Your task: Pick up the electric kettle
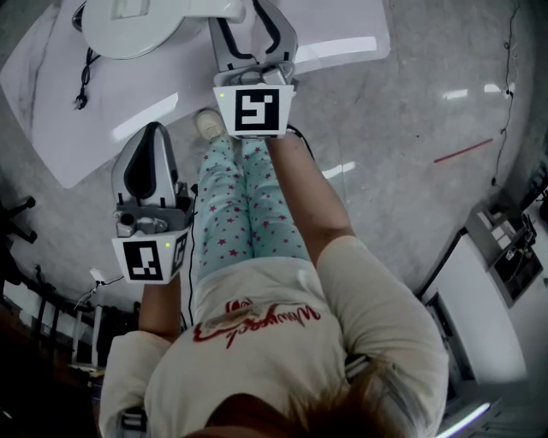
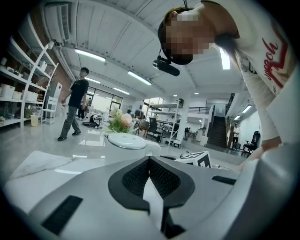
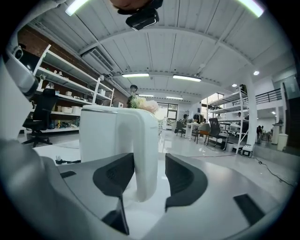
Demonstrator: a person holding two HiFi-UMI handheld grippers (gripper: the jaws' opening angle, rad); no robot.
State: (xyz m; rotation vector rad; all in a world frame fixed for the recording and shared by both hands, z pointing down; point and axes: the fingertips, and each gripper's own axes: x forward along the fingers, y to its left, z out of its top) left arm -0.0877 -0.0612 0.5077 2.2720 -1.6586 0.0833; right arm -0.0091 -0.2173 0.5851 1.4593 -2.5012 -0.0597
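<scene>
The white electric kettle (image 1: 128, 26) stands on a white table (image 1: 325, 34) at the top of the head view. Its upright handle (image 3: 144, 154) sits between the black pads of my right gripper (image 3: 150, 165), which stands wide open without pressing on it. The same right gripper (image 1: 251, 24) reaches over the table edge toward the kettle's right side in the head view. My left gripper (image 1: 154, 130) hangs lower, short of the table's near edge, holding nothing. In its own view the left gripper (image 2: 149, 161) has its pads shut together, with the kettle (image 2: 126, 140) beyond.
A black power cord with a plug (image 1: 83, 81) lies on the table left of the kettle. My legs in star-print trousers (image 1: 244, 205) are below the table edge. A person (image 2: 72, 110) walks on the floor far left, near shelves (image 2: 18, 84). Flowers (image 2: 119, 123) stand behind the kettle.
</scene>
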